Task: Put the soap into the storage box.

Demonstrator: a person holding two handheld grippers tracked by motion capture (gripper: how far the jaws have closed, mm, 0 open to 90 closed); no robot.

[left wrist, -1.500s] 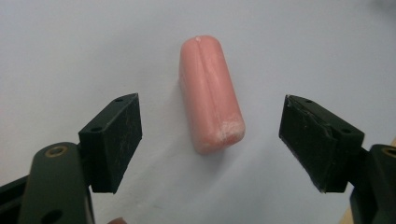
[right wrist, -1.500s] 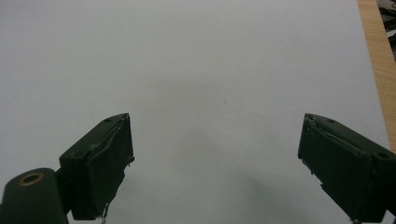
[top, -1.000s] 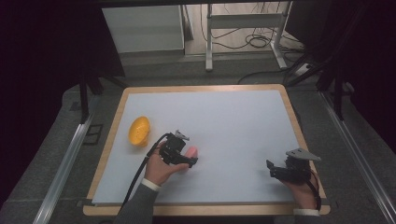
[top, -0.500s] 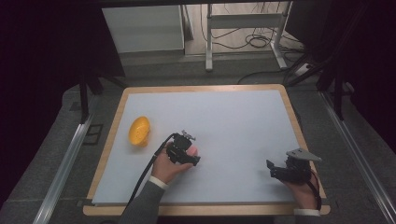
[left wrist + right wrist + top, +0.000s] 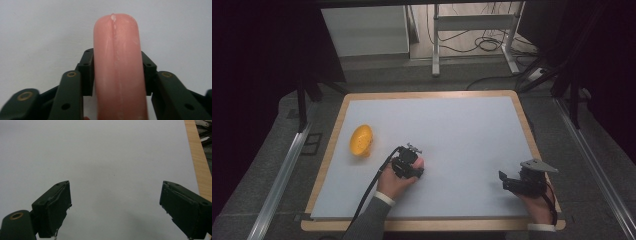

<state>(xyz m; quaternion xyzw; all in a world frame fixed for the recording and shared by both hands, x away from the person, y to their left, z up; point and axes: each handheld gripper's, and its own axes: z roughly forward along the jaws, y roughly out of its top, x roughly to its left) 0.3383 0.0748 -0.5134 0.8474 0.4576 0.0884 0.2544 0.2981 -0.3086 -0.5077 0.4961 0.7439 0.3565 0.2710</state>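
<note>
left gripper (image 5: 117, 75) clamps sausage (image 5: 117, 62) — mid-mat (image 5: 472, 130)

Your left gripper (image 5: 117, 75) is clamping pink sausage-like piece (image 5: 117, 65); its near end is running off bottom edge of left gripper view, so full length is staying unknown. In high view, piece is showing just as pink speck beside gripper. Orange object (image 5: 361, 140), left of that gripper, is reading too small to identify.
</note>
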